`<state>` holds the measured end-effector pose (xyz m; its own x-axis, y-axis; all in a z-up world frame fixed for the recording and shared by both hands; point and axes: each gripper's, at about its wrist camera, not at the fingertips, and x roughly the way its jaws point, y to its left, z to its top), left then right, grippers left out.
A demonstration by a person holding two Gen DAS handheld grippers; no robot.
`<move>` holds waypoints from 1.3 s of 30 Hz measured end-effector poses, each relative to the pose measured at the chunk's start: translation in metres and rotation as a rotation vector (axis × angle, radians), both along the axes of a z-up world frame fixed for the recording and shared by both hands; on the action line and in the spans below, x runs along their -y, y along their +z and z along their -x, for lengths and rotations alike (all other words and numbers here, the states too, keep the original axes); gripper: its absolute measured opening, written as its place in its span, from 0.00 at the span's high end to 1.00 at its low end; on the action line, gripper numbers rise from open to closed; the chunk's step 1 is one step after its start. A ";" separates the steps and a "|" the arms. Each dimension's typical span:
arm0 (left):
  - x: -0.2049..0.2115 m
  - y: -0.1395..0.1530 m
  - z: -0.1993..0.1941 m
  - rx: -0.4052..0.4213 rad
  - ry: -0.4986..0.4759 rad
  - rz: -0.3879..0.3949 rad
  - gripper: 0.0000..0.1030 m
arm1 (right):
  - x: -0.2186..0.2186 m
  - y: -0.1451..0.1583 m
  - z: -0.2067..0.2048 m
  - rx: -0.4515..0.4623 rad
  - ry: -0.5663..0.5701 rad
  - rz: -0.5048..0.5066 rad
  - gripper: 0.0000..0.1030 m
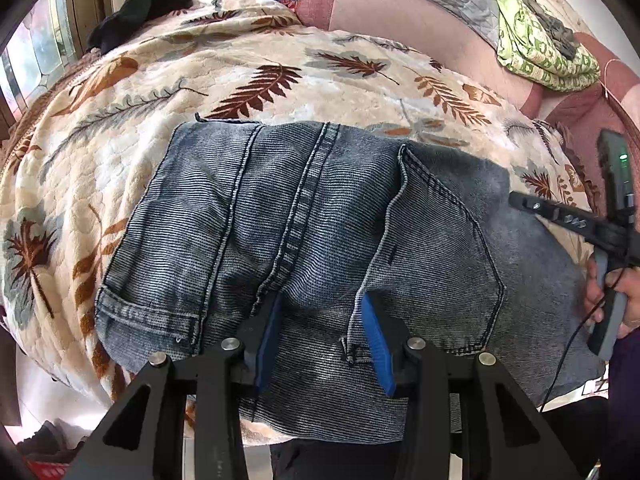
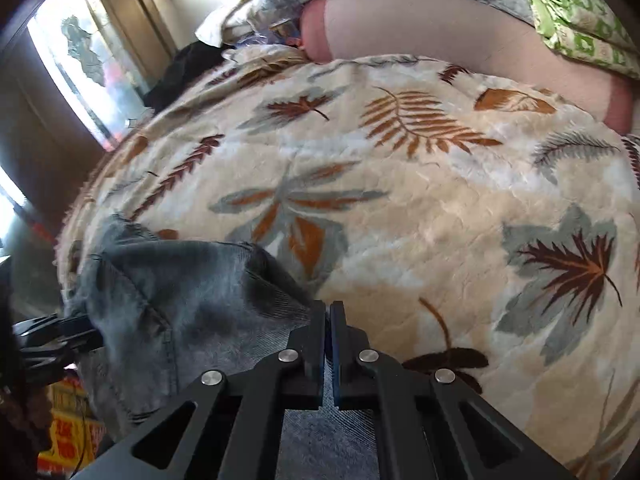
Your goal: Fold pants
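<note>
Between the parted jaws of the left gripper [image 1: 324, 340] lie the jeans [image 1: 320, 220] on the blanket [image 1: 240, 60], while the right gripper [image 2: 329, 316], clamped on their edge, risks dragging the denim crooked.

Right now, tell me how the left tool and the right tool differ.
The left tool stands open over the jeans' waistband; the right tool is shut at the jeans' right edge. The left sits mid-garment, the right at its side. Both angle down at the leaf-print blanket.
</note>
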<state>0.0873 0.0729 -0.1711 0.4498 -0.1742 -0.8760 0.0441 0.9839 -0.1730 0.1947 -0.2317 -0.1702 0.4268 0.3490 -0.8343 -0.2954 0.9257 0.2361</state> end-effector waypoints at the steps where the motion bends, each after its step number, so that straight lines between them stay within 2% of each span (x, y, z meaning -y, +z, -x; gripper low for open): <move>1: 0.000 0.003 0.003 0.010 0.000 -0.010 0.58 | 0.000 -0.004 -0.001 0.001 -0.012 0.017 0.98; 3: 0.000 0.010 0.011 0.035 -0.001 -0.041 0.57 | 0.004 -0.009 -0.006 0.003 -0.109 0.064 0.97; 4: -0.002 0.014 0.014 0.051 0.008 -0.072 0.55 | 0.011 -0.008 -0.007 -0.009 -0.144 0.043 0.94; 6: -0.009 0.021 0.019 0.093 0.027 -0.115 0.54 | 0.022 0.004 -0.005 -0.006 -0.163 -0.103 0.94; 9: -0.021 0.025 0.019 0.119 0.073 -0.176 0.45 | 0.007 0.027 0.004 0.082 -0.092 -0.191 0.94; 11: -0.027 0.020 0.015 0.104 0.103 -0.208 0.45 | -0.014 0.031 0.006 0.073 -0.009 -0.225 0.94; 14: -0.030 0.006 0.010 0.078 0.109 -0.235 0.45 | -0.045 0.020 0.003 0.037 0.040 -0.199 0.94; 17: -0.034 -0.012 -0.001 0.045 0.111 -0.247 0.42 | -0.055 -0.016 -0.021 -0.042 -0.056 -0.092 0.97; 19: -0.033 -0.013 -0.006 0.036 0.106 -0.262 0.39 | -0.054 -0.027 -0.031 -0.017 -0.077 -0.107 0.98; 21: -0.034 -0.008 -0.007 0.024 0.111 -0.260 0.39 | -0.050 -0.020 -0.031 -0.039 -0.113 -0.139 0.97; 23: -0.037 -0.002 -0.004 0.026 0.125 -0.249 0.39 | -0.038 -0.002 -0.017 -0.024 -0.131 -0.176 0.96; 26: -0.030 0.014 0.012 0.072 0.118 -0.236 0.39 | 0.001 0.030 0.025 0.057 -0.145 -0.197 0.96; 30: 0.000 0.048 0.032 0.178 0.041 -0.190 0.39 | 0.095 0.055 0.089 0.078 -0.278 -0.228 0.95; 31: 0.011 0.054 0.036 0.195 0.009 -0.173 0.39 | 0.115 0.057 0.101 0.073 -0.309 -0.228 0.92; 32: 0.025 0.058 0.039 0.202 -0.029 -0.153 0.39 | 0.136 0.057 0.115 0.070 -0.340 -0.216 0.84; 34: 0.052 0.060 0.044 0.201 -0.099 -0.129 0.39 | 0.179 0.063 0.145 0.079 -0.440 -0.160 0.65; 35: 0.067 0.059 0.046 0.195 -0.141 -0.124 0.39 | 0.199 0.065 0.158 0.084 -0.495 -0.151 0.46; 36: 0.084 0.056 0.049 0.185 -0.185 -0.123 0.39 | 0.226 0.069 0.173 0.092 -0.571 -0.163 0.38; 37: 0.101 0.051 0.052 0.171 -0.222 -0.127 0.39 | 0.244 0.071 0.185 0.099 -0.621 -0.183 0.32; 39: 0.130 0.039 0.057 0.145 -0.288 -0.125 0.39 | 0.274 0.071 0.198 0.101 -0.672 -0.227 0.32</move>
<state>0.0308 -0.0574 -0.1324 0.5191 -0.2074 -0.8292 0.3388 0.9406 -0.0232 -0.0032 -0.5052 -0.0997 0.6815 0.1436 -0.7176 0.2913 0.8463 0.4459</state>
